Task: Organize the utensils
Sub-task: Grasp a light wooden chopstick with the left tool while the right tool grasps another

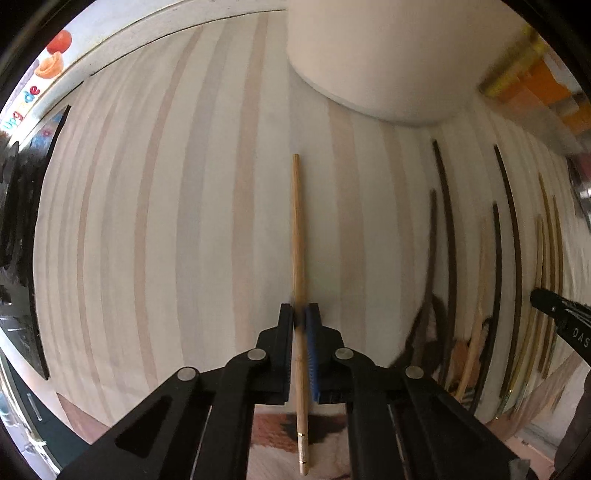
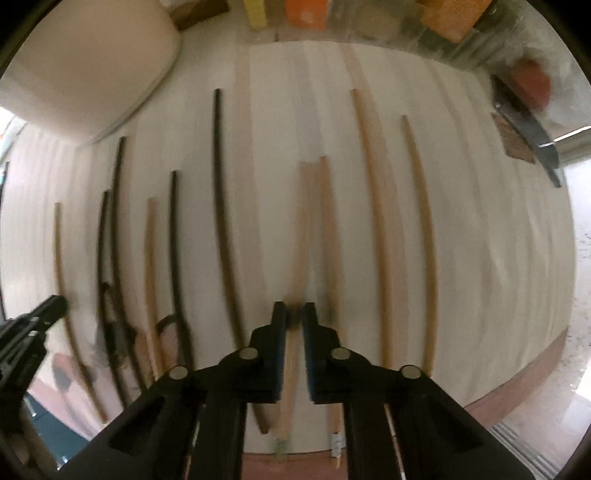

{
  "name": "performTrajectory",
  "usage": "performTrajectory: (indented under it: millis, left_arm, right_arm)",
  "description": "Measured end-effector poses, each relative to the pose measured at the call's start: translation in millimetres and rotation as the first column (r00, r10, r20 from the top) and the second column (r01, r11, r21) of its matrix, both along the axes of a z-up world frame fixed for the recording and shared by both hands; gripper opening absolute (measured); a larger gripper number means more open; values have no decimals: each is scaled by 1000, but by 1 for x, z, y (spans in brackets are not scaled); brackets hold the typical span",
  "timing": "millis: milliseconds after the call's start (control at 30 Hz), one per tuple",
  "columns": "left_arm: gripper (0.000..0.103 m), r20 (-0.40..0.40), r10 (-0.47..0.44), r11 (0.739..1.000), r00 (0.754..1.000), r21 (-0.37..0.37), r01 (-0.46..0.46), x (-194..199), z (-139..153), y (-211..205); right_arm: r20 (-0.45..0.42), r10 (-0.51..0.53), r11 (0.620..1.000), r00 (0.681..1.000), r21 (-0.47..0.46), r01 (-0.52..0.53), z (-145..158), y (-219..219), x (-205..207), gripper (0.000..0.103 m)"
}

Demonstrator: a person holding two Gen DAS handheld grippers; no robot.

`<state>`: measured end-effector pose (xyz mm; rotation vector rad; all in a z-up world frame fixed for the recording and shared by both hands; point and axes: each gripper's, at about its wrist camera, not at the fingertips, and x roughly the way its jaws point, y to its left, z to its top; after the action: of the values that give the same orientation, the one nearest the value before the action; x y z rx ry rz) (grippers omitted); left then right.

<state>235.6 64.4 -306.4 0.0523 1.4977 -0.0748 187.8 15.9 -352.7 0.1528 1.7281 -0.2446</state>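
My left gripper (image 1: pixel 300 314) is shut on a light bamboo chopstick (image 1: pixel 297 236) that points away from me over a striped cream cloth (image 1: pixel 166 221). My right gripper (image 2: pixel 294 314) is shut on another light wooden chopstick (image 2: pixel 301 229) just above the same cloth (image 2: pixel 480 221). Several dark chopsticks (image 2: pixel 221 206) and light chopsticks (image 2: pixel 373 221) lie in a row on the cloth on both sides of it. The right gripper's tip shows at the right edge of the left wrist view (image 1: pixel 554 310). The left gripper's tip shows at the left edge of the right wrist view (image 2: pixel 40 317).
A large white cylindrical container (image 1: pixel 388 55) stands on the cloth at the back; it also shows in the right wrist view (image 2: pixel 85 70). Orange and yellow boxes (image 2: pixel 306 13) line the back edge. A dark knife (image 2: pixel 532 129) lies at the far right. The table edge (image 2: pixel 524 380) runs close in front.
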Motion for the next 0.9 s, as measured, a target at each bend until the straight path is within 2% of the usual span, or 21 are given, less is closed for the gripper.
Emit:
performTrajectory:
  millis: [133,267,367,567,600,767,900]
  left_arm:
    - [6,-24,3,1000,1000,-29,-4,11,9,27]
    - [10,-68,11,997,998,-81,-17,9,5,54]
    - [10,-88,10,996,996,-84,-18,9,6,59]
    - [9,-110,26,997,994,-75,-34,24,13,63]
    - [9,-116,37,996,993,-77,-46,32,13,53]
    - [8,-128,63,994,990,-78,-73,30,14,65]
    - [8,-122,69,996,990,-49,-76,24,14,68]
  right_arm:
    - [-1,-12,1000,1000,-13,12,-2,0,10,8]
    - [-35,-19,1000,999,17,20,-3,5,13,9]
    - [-75,-11,999,997,40,14,-8,9,6,11]
    - [-90,22,1000,996,14,-21,-5,32,0,12]
    - [-95,38,999,995,7,-37,-5,38,6,10]
    - [-72,184,983,980,-3,-185,-15,79,22,8]
    - [-76,203,979,976,45,-201,-18,84,31,8]
